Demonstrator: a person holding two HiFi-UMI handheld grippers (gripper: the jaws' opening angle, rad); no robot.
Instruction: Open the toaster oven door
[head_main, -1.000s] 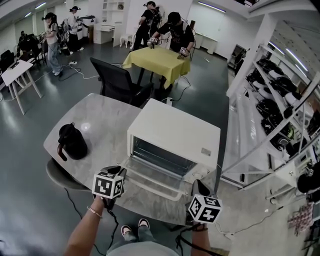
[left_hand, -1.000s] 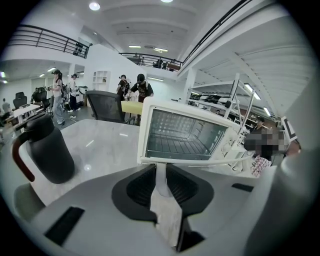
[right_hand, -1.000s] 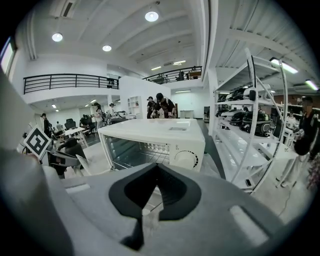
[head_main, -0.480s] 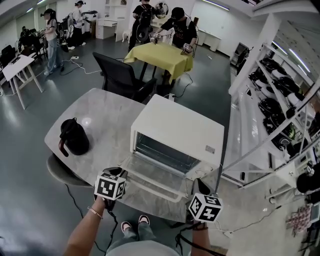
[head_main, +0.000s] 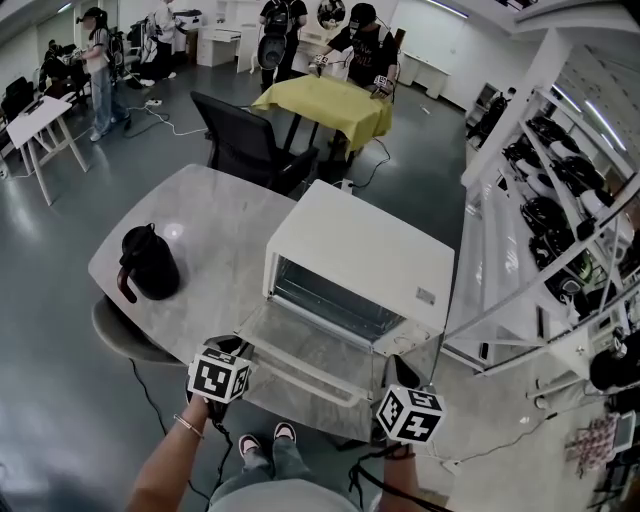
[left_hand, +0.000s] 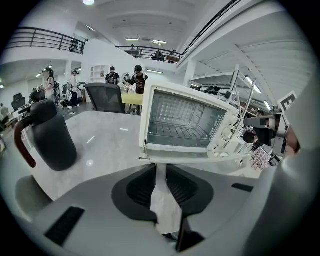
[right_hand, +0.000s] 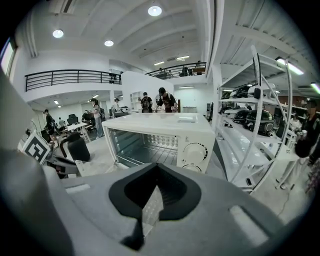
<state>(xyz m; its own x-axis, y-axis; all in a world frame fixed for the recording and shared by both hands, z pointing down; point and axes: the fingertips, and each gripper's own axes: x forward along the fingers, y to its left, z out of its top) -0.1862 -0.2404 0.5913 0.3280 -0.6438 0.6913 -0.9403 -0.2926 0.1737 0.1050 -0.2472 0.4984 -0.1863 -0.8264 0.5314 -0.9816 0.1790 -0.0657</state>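
Note:
A white toaster oven (head_main: 360, 250) stands on the marble table (head_main: 200, 230), its glass door (head_main: 310, 352) folded down flat toward me and the wire rack inside showing. My left gripper (head_main: 234, 346) hovers at the door's front left corner, drawn back from its edge. Its jaws (left_hand: 159, 172) stand a narrow gap apart with nothing between them. Off the door's front right corner, my right gripper (head_main: 398, 368) faces the oven's control knobs (right_hand: 195, 151). Its pads (right_hand: 154, 192) meet at the tips and hold nothing.
A black jug (head_main: 148, 262) sits on the table's left part. Behind the table are a black chair (head_main: 245, 150) and a yellow-covered table (head_main: 325, 100) with people around it. A white shelf rack (head_main: 560, 230) runs along the right. Cables lie on the floor.
The door lies open in every frame. Both grippers keep their places by its front edge; only the head view has drifted a little.

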